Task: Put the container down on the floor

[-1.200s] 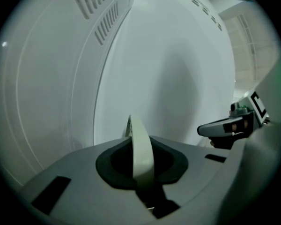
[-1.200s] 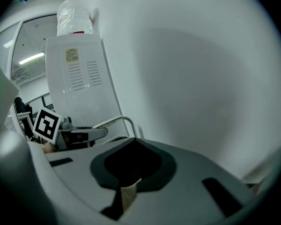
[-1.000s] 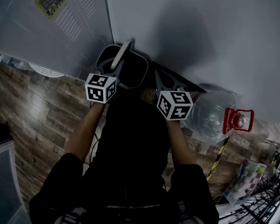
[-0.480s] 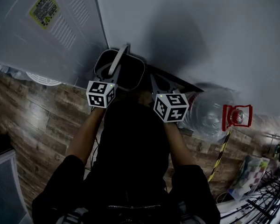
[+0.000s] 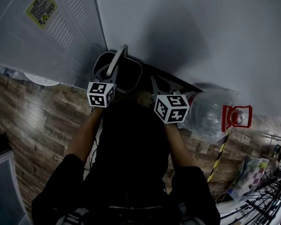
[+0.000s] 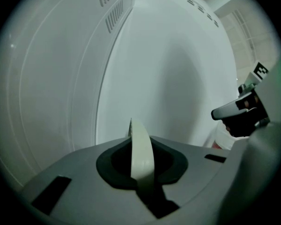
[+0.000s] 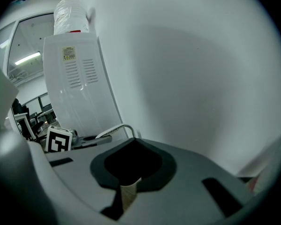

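Along the far side stands the plain white wall (image 5: 201,32), matt and smooth. Beside it is the back of a white cabinet (image 5: 61,46), a ribbed sheet panel with vent slots and a yellow label (image 5: 40,7). Below both lies the floor (image 5: 33,121), laid in dark wood-grain planks.

Change over the last second: the container (image 5: 129,75) has shifted only slightly toward the corner where the cabinet meets the wall. Over the last half second it has hardly moved at all. Judgement: the lowering is at or near its end. No view shows whether the base is touching the floor, so release should wait until contact is confirmed.

A large clear plastic jug (image 5: 208,114) with a red fitting (image 5: 236,117) lies on the floor to the person's right, near the container but apart from it.

The container is a dark tub with rounded corners and a paler rim, positioned at the foot of the wall. A pale, curved handle (image 5: 116,62) crosses its top.

The left gripper (image 6: 139,172) has its jaws closed on a cream, arched strip, evidently that handle, and carries the load. The right gripper (image 7: 128,196) hangs beside the tub. Its jaws appear drawn together and it grasps nothing; only a short cream stub shows in its slot.
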The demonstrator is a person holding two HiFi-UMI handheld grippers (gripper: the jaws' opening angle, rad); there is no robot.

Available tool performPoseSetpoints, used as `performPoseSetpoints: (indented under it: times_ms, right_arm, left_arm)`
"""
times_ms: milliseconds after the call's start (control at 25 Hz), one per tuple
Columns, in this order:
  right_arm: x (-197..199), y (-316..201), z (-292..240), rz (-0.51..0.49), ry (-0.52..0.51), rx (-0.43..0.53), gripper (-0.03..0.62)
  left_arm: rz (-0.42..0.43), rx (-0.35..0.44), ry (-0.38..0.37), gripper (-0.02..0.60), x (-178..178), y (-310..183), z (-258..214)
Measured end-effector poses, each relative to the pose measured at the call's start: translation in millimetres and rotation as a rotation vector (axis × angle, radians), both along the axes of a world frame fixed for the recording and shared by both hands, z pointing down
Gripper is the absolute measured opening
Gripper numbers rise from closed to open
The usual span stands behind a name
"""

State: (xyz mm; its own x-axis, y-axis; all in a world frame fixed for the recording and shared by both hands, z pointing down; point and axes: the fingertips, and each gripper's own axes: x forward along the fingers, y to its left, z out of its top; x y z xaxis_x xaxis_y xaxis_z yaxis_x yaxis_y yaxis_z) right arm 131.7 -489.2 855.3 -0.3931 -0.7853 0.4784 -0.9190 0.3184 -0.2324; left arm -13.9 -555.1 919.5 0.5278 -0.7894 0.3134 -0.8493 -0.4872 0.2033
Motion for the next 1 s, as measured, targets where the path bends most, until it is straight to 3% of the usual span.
performPoseSetpoints:
  times_ms: [560, 1000]
  right_arm:
    - [7.9, 1.0, 10.4, 0.006, 0.011, -0.019, 0.01]
    - [11.6, 3.0, 19.6, 0.013, 0.01, -0.035, 0.009]
  left_arm:
    - [-0.042, 0.065, 0.016, 0.041, 3.7, -15.6, -4.5]
    - [-0.023, 0.042, 0.026, 0.038, 6.5, -8.5, 8.5]
